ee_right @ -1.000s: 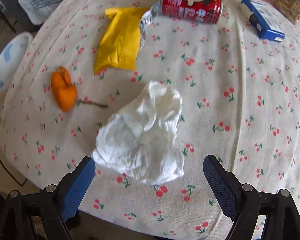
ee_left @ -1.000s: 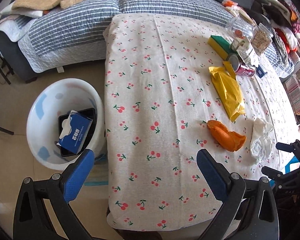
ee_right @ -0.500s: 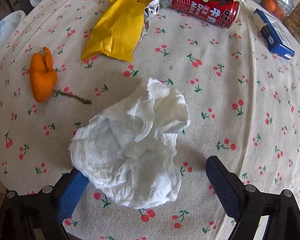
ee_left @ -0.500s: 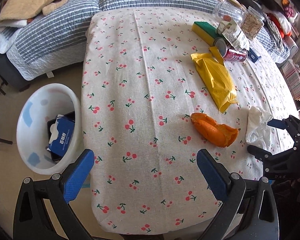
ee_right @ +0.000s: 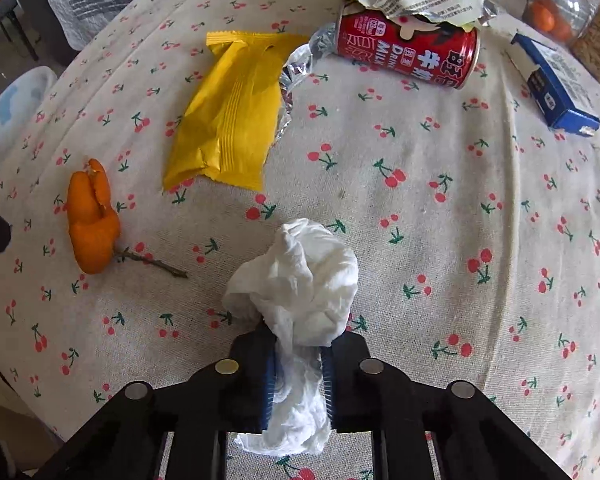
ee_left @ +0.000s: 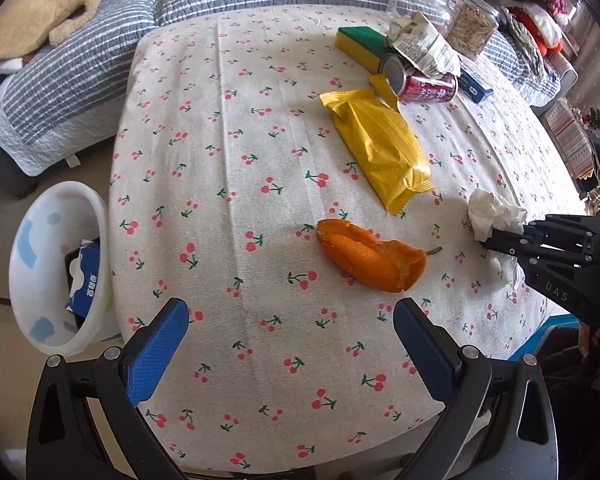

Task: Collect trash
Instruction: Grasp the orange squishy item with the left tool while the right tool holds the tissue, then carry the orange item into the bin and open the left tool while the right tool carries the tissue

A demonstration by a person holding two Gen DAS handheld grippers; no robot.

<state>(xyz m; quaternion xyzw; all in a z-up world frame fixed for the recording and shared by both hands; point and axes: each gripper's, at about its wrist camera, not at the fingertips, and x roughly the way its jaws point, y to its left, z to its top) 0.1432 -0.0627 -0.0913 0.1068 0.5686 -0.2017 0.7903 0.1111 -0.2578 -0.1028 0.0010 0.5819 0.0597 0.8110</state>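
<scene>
My right gripper is shut on a crumpled white tissue on the cherry-print tablecloth; it also shows in the left wrist view at the right edge with the tissue. My left gripper is open and empty, just short of an orange peel, which also shows in the right wrist view. A yellow snack wrapper and a red drink can lie farther back. A white trash bin stands on the floor left of the table.
A green-yellow sponge, a torn silver-lined packet, a blue box and glass jars crowd the far right. A striped sofa lies behind. The bin holds a blue tissue box.
My right gripper has closed on the white tissue, bunching it between the jaws. My left gripper has moved right and forward over the table toward the orange peel.
</scene>
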